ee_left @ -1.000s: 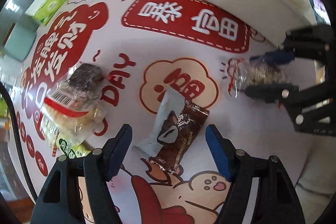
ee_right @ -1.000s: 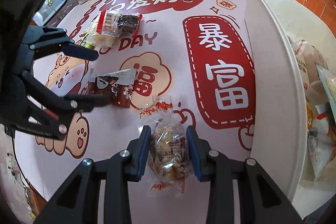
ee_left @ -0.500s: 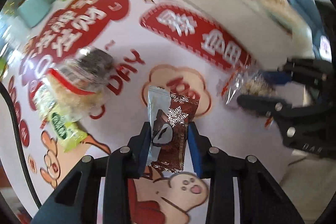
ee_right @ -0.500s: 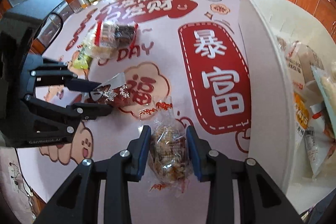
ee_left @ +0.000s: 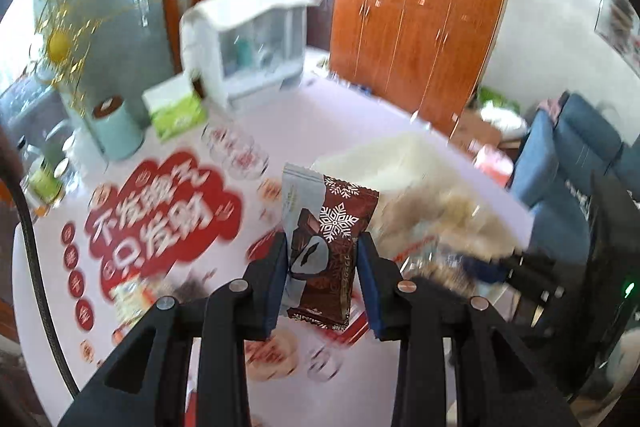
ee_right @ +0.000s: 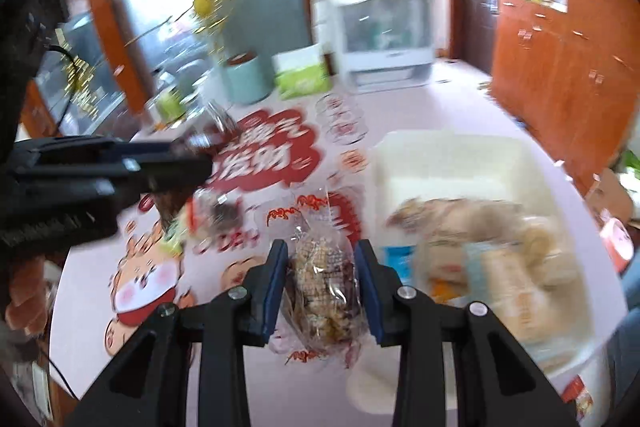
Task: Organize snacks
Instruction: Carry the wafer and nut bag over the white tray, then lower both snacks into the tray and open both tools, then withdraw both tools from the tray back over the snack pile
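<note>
Snack packets sit in both grippers, lifted clear of the table. At the lower middle of the left wrist view, a brown wrapper with white snowflakes (ee_left: 326, 247) stands nearly upright, pinched at its lower half between the blue pads of the left gripper (ee_left: 323, 281); those jaws have just been closing and now press on the packet from both sides. At the lower middle of the right wrist view, a clear bag of nutty pieces (ee_right: 320, 287) with red print at its ends is clamped between the pads of the right gripper (ee_right: 321, 285), jaws pressed against its sides. To the right of that bag lies a white bin (ee_right: 448, 163) holding a blurred heap of pale packaged snacks (ee_right: 492, 247). Left of centre in the same view, more small snacks (ee_right: 216, 215) lie on the table, too smeared to tell apart, with the dark body of the left gripper above them at the left edge. Underneath everything is a pinkish tablecloth (ee_left: 320, 115) printed with red cloud shapes and white characters. Toward the upper part of both views stand a mint-green canister (ee_left: 116, 129), a green and white tissue box (ee_left: 176, 111) and a white cabinet with clear panels (ee_left: 248, 47). Orange-brown wooden cupboards (ee_left: 424, 27) fill the background, and a blue sofa (ee_left: 576, 155) shows at the right edge of the left wrist view.
</note>
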Tool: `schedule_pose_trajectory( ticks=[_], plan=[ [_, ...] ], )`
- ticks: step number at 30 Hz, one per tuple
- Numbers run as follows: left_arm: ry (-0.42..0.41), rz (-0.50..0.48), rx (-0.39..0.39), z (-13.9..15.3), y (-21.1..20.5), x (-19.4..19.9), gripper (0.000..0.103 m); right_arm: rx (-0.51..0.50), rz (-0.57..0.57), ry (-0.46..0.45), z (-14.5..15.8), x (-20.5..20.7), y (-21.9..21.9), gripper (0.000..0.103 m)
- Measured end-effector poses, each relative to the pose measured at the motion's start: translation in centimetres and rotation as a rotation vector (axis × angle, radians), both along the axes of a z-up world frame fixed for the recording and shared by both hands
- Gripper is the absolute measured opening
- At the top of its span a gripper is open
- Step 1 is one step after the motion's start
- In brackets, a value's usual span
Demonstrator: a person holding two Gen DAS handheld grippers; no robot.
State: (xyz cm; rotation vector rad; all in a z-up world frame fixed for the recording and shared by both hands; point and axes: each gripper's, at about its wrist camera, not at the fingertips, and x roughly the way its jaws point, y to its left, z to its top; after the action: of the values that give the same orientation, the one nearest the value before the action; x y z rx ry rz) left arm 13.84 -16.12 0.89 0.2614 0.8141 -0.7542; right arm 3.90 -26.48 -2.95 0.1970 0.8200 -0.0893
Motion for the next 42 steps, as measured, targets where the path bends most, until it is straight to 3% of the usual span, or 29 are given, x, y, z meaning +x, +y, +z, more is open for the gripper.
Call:
schedule_pose_trajectory(
  ticks=[4, 8, 14, 15, 16, 18, 19, 32, 42],
  plan=[
    [-0.099, -0.008, 0.048, 0.8, -5.1, -1.6, 0.032, 0.011, -0.086, -0.003, 1.2, -1.3, -3.9, 0.035],
    [-0.158, -0.044, 0.148, -0.7, -10.0, -3.3, 0.032, 0.011, -0.14, 0.027, 1.1, -2.1, -7.2, 0.035],
    [-0.153, -0.069, 0.289, -4.2, -14.9, -4.2, 0.038, 0.001, -0.158, 0.101, -0.7, -2.9, -10.1, 0.036],
    [-0.153, -0.064, 0.312, -4.8, -15.4, -4.2, 0.049, 0.002, -0.156, 0.113, -1.0, -3.0, -10.5, 0.037],
    [-0.155, -0.058, 0.332, -5.2, -15.8, -4.2, 0.069, 0.006, -0.153, 0.118, -1.1, -2.9, -10.8, 0.038],
    [-0.174, -0.028, 0.348, -5.6, -16.2, -4.3, 0.084, 0.009, -0.148, 0.133, -1.6, -3.1, -11.3, 0.052],
    [-0.181, -0.022, 0.347, -5.6, -16.4, -4.4, 0.086, -0.001, -0.153, 0.14, -1.8, -3.2, -11.5, 0.054],
    [-0.21, 0.064, 0.359, -4.8, -15.4, -4.6, 0.087, 0.045, -0.13, 0.131, -1.9, -3.0, -12.7, 0.057],
    [-0.188, 0.19, 0.325, -3.5, -11.8, -3.4, 0.087, 0.054, -0.109, 0.133, -2.0, -2.3, -11.9, 0.057]
  ],
)
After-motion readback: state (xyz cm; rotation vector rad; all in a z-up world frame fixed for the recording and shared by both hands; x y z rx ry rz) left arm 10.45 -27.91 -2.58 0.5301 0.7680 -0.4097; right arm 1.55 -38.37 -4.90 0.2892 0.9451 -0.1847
